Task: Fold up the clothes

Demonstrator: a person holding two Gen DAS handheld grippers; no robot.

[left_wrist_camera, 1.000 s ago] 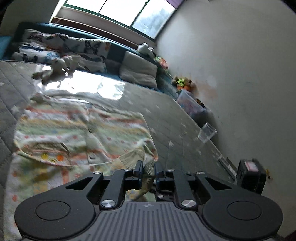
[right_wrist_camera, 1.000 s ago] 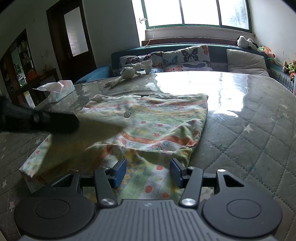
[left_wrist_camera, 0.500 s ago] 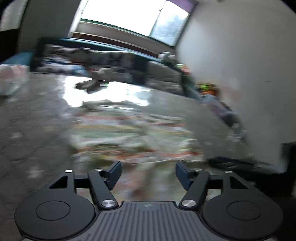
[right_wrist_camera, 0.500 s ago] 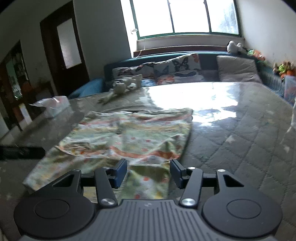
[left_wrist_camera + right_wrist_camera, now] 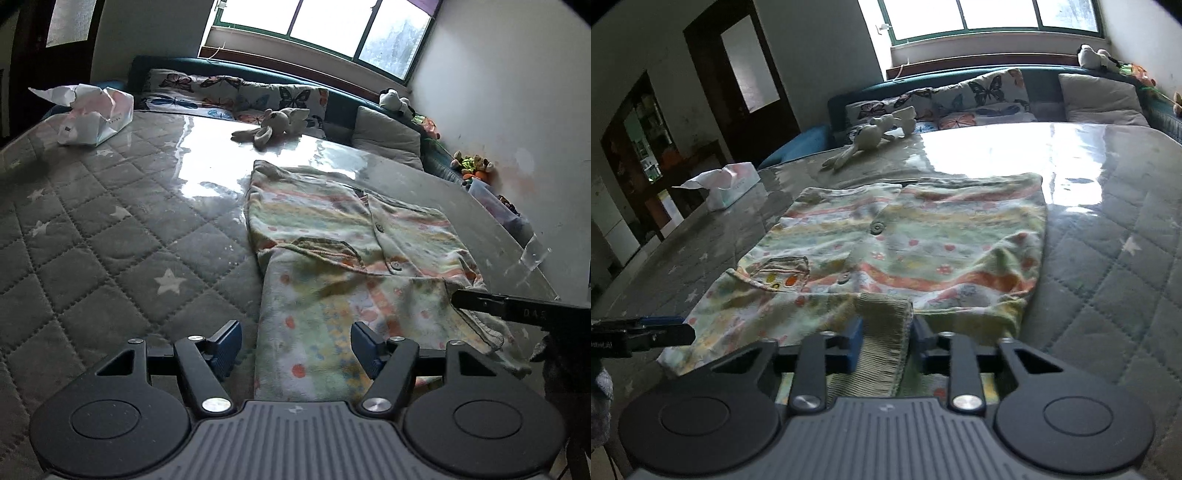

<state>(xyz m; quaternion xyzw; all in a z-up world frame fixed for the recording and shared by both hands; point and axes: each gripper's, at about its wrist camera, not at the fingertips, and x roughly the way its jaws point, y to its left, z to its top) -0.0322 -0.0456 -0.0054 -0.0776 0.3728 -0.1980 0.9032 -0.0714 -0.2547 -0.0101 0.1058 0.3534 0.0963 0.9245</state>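
Observation:
A pastel striped and dotted child's garment (image 5: 354,258) with buttons and a small pocket lies partly folded on the grey quilted mattress (image 5: 110,236). My left gripper (image 5: 295,349) is open and empty, low over the garment's near left edge. My right gripper (image 5: 886,341) straddles the garment's ribbed cuff (image 5: 882,343), with the jaws partly apart on either side of it. The garment also fills the middle of the right wrist view (image 5: 905,251). The right gripper's finger shows in the left wrist view (image 5: 491,301) at the garment's right edge.
A tissue box (image 5: 92,114) stands at the far left of the mattress. A soft rabbit toy (image 5: 277,123) lies at the far end before butterfly pillows (image 5: 236,96). A clear plastic cup (image 5: 533,253) and a box of toys (image 5: 495,199) sit along the right wall.
My left gripper let go of the cloth, opened and swung to the garment's near left edge. My right gripper moved down and its jaws narrowed around the ribbed cuff.

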